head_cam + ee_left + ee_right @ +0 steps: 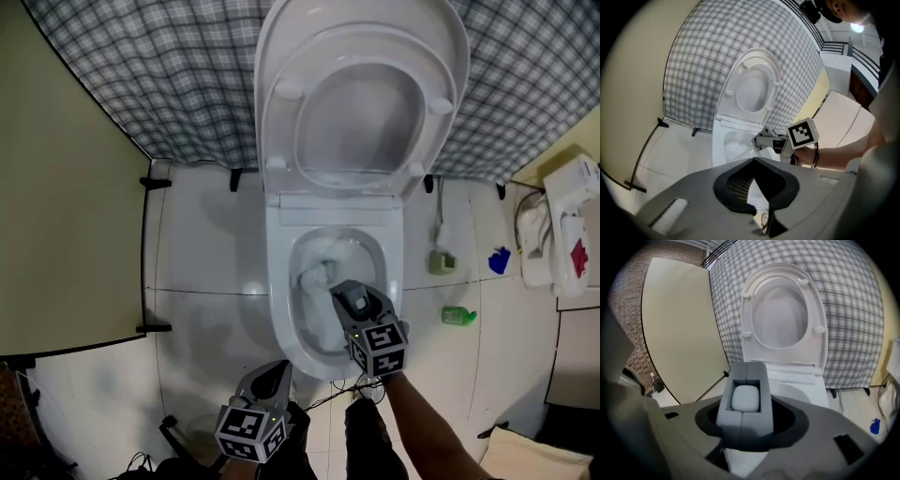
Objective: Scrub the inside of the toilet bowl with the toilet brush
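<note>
The toilet bowl [279,302] stood in the middle of the head view, its lid [361,103] and seat raised against the checked cloth [141,75] at 12 o'clock. The right hand-held gripper [343,292] reached over the bowl's rim from 5 o'clock. Its jaws were closed tight on the toilet brush [317,277]. In the right gripper view the two jaws stood pressed together with the white, rounded handle [745,398] seated between them. The brush ran from the jaws toward 10 o'clock, and its pale head lay down inside the bowl, near the middle of the basin. Whether the bristles touched the porcelain could not be told.

The left hand-held gripper [279,368] was held back at 7 o'clock of the bowl, well apart from it and above the floor tiles [206,253]. Its jaws were drawn narrow and met at the tips, with nothing between them. The left gripper view showed only floor through the wedge behind the tips.

A green bottle [459,316] lay on the tiles at 3 o'clock of the bowl, and a small blue thing [499,260] lay farther out toward 2 o'clock. A beige panel [66,206] filled the 9 o'clock side.
</note>
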